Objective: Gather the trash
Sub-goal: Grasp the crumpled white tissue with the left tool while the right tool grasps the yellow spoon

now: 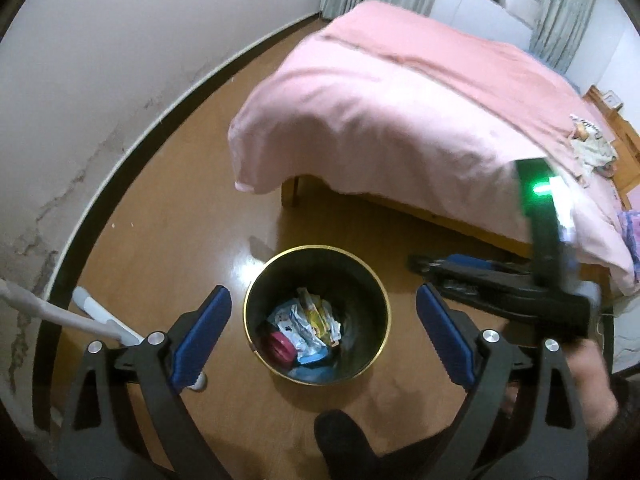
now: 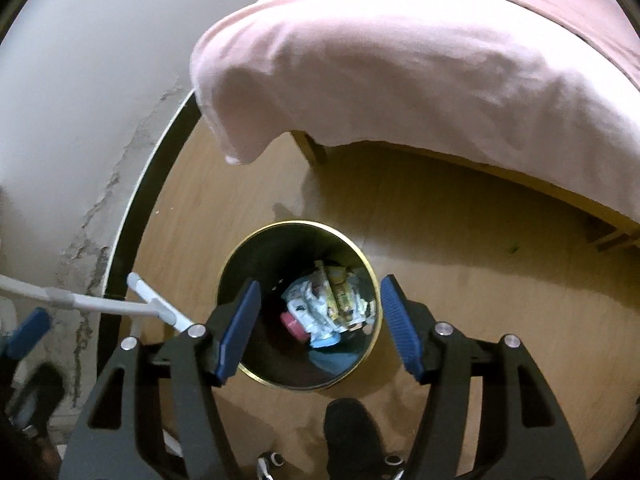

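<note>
A round black trash bin with a gold rim (image 1: 260,286) (image 2: 240,252) stands on the wooden floor. Inside lie crumpled wrappers (image 1: 310,320) (image 2: 324,304) and a pink round object (image 1: 280,346) (image 2: 294,324). My left gripper (image 1: 322,328) is open and empty, held above the bin. My right gripper (image 2: 320,320) is also open and empty above the bin; it also shows in the left wrist view (image 1: 424,262), to the right. More trash (image 1: 592,148) lies on the bed at the far right.
A bed with a pink cover (image 1: 400,112) (image 2: 420,60) stands beyond the bin. A white wall with a dark baseboard (image 1: 120,176) runs along the left. A white-handled tool (image 1: 96,316) (image 2: 148,304) lies on the floor left of the bin. A dark foot (image 1: 340,436) (image 2: 348,432) is in front.
</note>
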`<state>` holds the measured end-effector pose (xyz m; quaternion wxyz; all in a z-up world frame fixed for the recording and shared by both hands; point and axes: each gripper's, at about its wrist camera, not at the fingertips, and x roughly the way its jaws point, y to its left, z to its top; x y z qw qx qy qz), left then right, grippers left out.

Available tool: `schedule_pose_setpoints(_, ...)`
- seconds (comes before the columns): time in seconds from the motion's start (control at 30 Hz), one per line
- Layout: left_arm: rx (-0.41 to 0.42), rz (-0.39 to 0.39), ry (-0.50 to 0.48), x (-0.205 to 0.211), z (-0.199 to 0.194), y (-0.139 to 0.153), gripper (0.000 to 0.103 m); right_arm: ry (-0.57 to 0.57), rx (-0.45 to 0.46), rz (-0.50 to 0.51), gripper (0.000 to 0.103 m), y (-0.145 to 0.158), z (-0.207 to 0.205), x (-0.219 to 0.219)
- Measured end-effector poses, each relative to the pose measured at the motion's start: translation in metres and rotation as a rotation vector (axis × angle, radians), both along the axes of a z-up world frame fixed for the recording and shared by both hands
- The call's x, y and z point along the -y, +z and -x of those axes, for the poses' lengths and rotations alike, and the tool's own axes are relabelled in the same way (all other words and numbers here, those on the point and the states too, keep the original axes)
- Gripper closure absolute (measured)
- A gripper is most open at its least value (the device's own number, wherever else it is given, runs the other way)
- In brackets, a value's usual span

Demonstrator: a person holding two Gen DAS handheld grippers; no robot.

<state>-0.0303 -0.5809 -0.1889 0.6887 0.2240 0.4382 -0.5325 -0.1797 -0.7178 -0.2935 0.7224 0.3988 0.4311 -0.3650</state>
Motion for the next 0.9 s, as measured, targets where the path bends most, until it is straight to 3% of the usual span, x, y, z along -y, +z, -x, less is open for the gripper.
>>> schedule_pose_setpoints(0.07,0.03,0.037,0.0,-0.022,0.002,0.033,0.011,0.023,0.011,0.032,0.042,0.02,-0.008,-0.007)
schedule_pose_setpoints(0.17,0.084,0.087,0.031,-0.059,0.0,0.077,0.009,0.148,0.026,0.112,0.042,0.07,-0.036,-0.031)
schedule_pose_setpoints(0.3,0.136,0.141,0.111,-0.134,-0.015,0.14,0.007,0.302,0.153,0.193,0.041,0.157,-0.08,-0.084)
schedule_pose_setpoints(0.37,0.177,0.152,0.173,-0.177,-0.028,0.162,0.007,0.396,0.22,0.226,0.036,0.195,-0.105,-0.119)
schedule_pose_setpoints(0.47,0.258,0.137,0.349,-0.258,-0.062,0.18,0.007,0.579,0.313,0.257,0.036,0.244,-0.154,-0.197)
schedule_pose_setpoints(0.6,0.262,0.095,0.625,-0.365,-0.112,0.178,0.007,0.789,0.362,0.229,0.036,0.265,-0.211,-0.29)
schedule_pose_setpoints(0.7,0.274,0.066,0.794,-0.433,-0.139,0.174,0.007,0.923,0.35,0.25,0.039,0.266,-0.248,-0.354)
schedule_pose_setpoints(0.77,0.292,0.042,0.883,-0.465,-0.149,0.172,0.007,0.982,0.326,0.248,0.042,0.259,-0.272,-0.388)
schedule_pose_setpoints(0.9,0.23,0.055,1.005,-0.534,-0.158,0.164,0.007,1.038,0.287,0.247,0.049,0.248,-0.304,-0.43)
